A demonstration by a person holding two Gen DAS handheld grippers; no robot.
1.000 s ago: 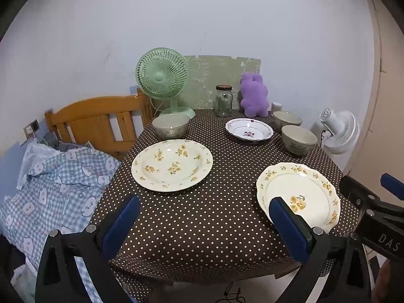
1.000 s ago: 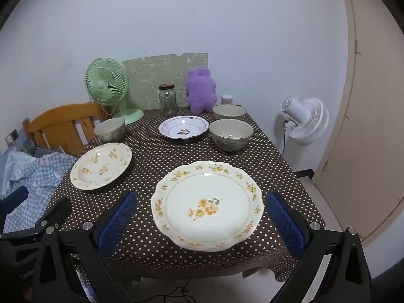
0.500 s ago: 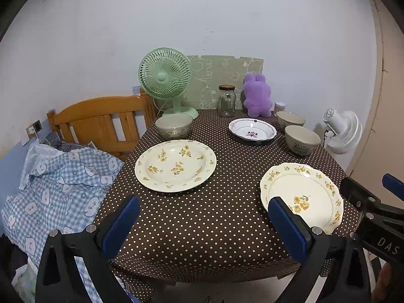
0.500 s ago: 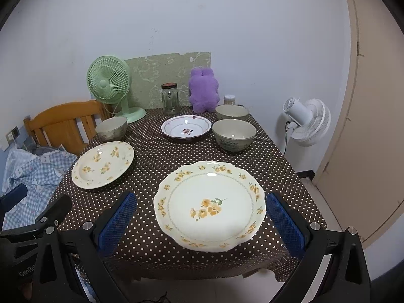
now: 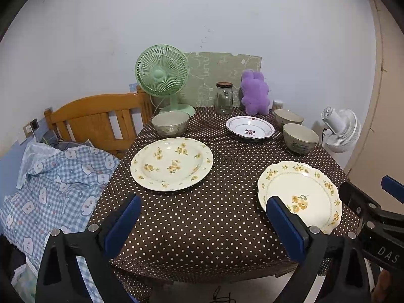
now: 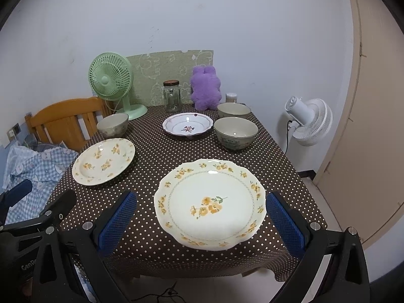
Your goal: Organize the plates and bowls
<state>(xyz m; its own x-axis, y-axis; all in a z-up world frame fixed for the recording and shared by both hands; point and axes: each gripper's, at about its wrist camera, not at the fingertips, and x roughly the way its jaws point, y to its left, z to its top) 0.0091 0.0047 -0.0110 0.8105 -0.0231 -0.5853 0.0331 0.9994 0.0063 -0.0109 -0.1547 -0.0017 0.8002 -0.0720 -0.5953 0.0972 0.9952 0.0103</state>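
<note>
Item 1, nearest: my right gripper (image 6: 202, 217), jaws spread wide and holding nothing, poised above the table's front edge. Its blue pads (image 6: 117, 221) bracket the scalloped plate (image 6: 209, 203) in view but sit apart from it.

Item 2: my left gripper (image 5: 202, 223), likewise released and empty, level with the right one and aimed over the dotted tablecloth (image 5: 202, 217). Both tools are held low, pointing forward and slightly down across the table.

Item 3: scalloped plate, front right, close to the table edge.

Item 4: round floral plate (image 5: 171, 164), front left, well apart from the scalloped one.

Item 5, middle distance: left bowl (image 5: 170, 123); small deep plate (image 5: 250, 128) at centre; near right bowl (image 5: 300, 139) with a second right bowl (image 5: 287, 116) just behind it.

Item 6, far edge: green fan (image 5: 162, 75), glass jar (image 5: 224, 98), purple plush toy (image 5: 253, 92). A white fan (image 5: 341, 131) stands beyond the table's right side.

Risk note, my judgement: nothing is stacked yet. A flat plate offers only its thin rim to the pads, so a shallow bite could let it slip or tip. The scalloped plate sits so near the edge that a nudge could push it off. The glazed bowls could clink or chip if nested carelessly.
</note>
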